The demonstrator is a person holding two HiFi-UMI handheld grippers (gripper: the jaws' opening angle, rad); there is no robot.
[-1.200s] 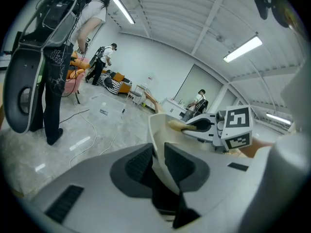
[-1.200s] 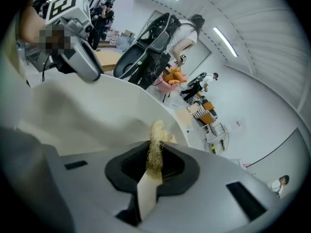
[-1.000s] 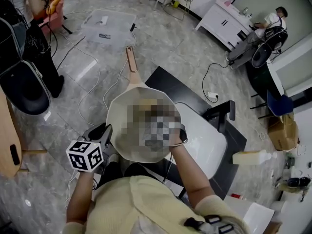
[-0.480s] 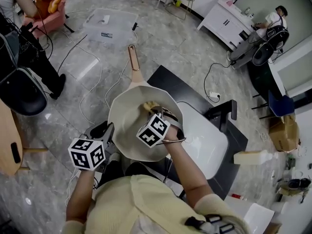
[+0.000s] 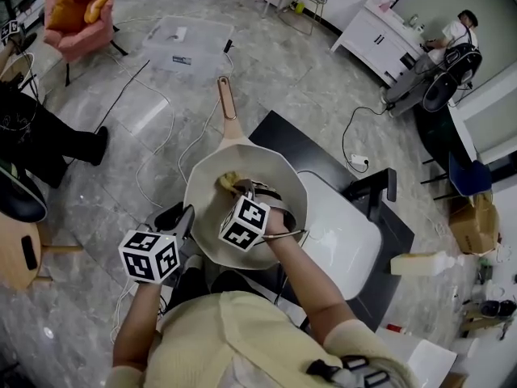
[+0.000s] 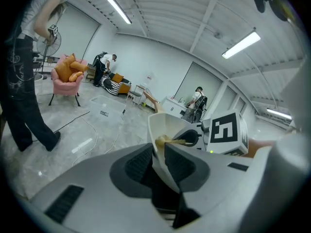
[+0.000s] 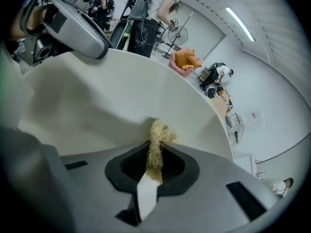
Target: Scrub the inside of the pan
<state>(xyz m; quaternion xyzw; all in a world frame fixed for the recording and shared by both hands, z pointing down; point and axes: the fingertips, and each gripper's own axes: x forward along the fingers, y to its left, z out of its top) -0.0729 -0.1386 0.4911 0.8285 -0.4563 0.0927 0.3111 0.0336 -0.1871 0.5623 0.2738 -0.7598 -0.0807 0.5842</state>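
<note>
Left gripper is clamped on the near rim of the cream round metal pan with a wooden handle. Right gripper grips a yellow fibrous scrubber, which is pressed against the pan's inner wall towards the handle side

One pan, one fibrous scrubber, two grippers (left gripper, right gripper), one pink armchair.

Left tongs and right tongs are both clamped, held near each other.
</note>
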